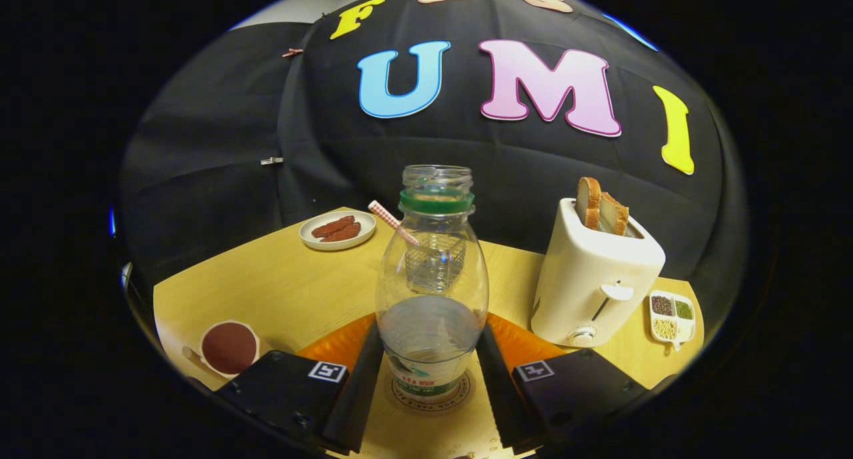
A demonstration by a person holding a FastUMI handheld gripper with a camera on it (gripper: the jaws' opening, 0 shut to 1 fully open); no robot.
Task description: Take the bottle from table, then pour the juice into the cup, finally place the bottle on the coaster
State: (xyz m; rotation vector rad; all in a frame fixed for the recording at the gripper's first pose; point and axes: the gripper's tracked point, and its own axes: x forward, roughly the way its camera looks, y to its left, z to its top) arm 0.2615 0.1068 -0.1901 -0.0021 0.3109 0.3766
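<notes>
A clear bottle (432, 299) with a green neck ring and no cap stands upright between my fingers, a little clear liquid in its lower half. Its base rests on a round coaster (468, 387) with lettering round the rim. My gripper (430, 336) is shut on the bottle, one finger pressed against each side of its lower body. Directly beyond the bottle stands a clear ribbed cup (436, 262), seen through the bottle's wall, with a red-checked straw (392, 220) sticking out toward the plate.
An orange mat (340, 342) lies under the coaster on the wooden table (266, 286). A white toaster (593, 279) with bread slices stands beside the right finger, with a small grain tray (673, 316) past it. A plate of sausages (338, 230) sits far back; a bowl of dark sauce (228, 347) sits by the left finger.
</notes>
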